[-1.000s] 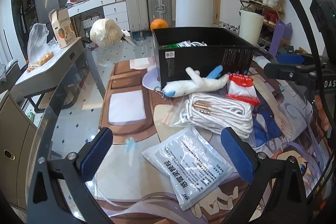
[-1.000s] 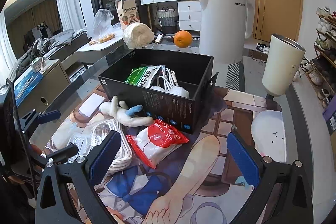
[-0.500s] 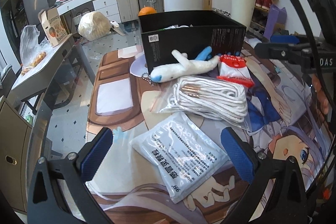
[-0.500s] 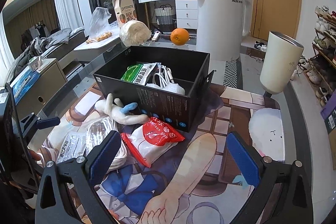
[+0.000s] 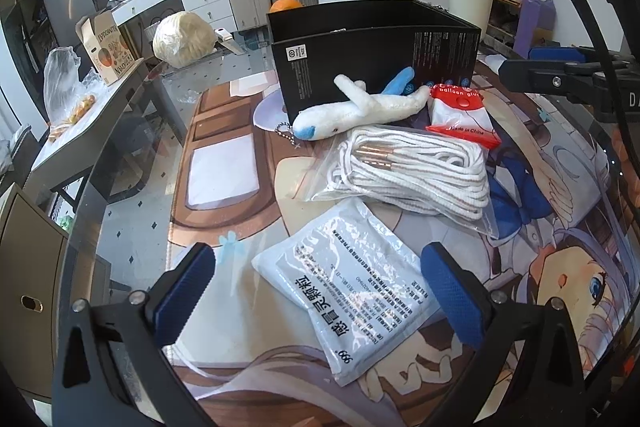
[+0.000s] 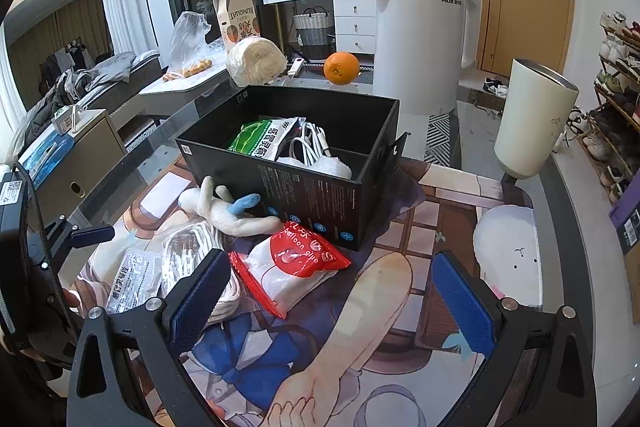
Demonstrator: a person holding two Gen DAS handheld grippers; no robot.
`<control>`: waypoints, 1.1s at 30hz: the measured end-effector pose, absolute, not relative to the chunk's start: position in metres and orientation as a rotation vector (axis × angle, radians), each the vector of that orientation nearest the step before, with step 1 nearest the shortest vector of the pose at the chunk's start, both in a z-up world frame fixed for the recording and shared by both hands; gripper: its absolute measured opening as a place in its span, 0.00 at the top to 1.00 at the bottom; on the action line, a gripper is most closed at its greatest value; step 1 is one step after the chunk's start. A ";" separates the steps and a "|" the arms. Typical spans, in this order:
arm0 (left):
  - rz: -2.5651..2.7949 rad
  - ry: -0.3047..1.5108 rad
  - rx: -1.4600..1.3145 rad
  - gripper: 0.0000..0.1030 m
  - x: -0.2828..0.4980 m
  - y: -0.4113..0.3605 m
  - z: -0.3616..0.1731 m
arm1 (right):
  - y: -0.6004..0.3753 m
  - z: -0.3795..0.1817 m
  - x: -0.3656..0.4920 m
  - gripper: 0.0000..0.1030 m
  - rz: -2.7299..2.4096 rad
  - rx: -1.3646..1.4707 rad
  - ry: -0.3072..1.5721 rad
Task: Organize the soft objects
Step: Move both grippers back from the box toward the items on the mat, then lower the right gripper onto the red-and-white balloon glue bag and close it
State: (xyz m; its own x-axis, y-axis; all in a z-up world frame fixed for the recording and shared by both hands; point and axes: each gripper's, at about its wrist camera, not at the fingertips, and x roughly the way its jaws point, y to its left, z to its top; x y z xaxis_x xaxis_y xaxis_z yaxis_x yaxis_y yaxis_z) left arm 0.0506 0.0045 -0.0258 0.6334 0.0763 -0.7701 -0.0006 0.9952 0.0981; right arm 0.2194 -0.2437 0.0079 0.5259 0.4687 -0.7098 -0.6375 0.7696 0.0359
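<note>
- The left gripper (image 5: 318, 287) has been brought lower and closer over the white pouch (image 5: 346, 287), which now sits right between its wide-open fingers.
- The right gripper (image 6: 332, 297) has been eased forward a bit toward the red pack (image 6: 288, 263) and the box (image 6: 320, 163), fingers spread.

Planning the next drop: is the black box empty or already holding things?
Already holding things: the black box contains a green packet and white cable.
</note>
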 end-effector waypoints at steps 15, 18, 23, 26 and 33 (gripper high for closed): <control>0.041 0.896 0.094 0.00 0.041 0.016 -0.027 | -0.243 0.005 0.220 0.01 0.666 -0.249 0.775; 0.035 0.900 0.084 0.00 0.039 0.020 -0.027 | -0.243 0.004 0.222 0.01 0.662 -0.250 0.781; 0.028 0.907 0.063 0.00 0.038 0.025 -0.029 | -0.244 0.000 0.225 0.01 0.653 -0.253 0.790; 0.021 0.912 0.046 0.00 0.037 0.026 -0.029 | -0.244 -0.003 0.227 0.01 0.645 -0.255 0.798; 0.010 0.919 0.016 0.00 0.035 0.029 -0.031 | -0.239 -0.019 0.237 0.01 0.623 -0.230 0.865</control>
State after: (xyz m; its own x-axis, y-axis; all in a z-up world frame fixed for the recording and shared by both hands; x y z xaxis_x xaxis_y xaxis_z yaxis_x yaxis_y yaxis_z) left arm 0.0352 0.0285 -0.0307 0.6064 0.0151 -0.7950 -0.0018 0.9998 0.0177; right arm 0.2372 -0.2394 -0.0186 0.4856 0.4166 -0.7685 -0.5969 0.8003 0.0566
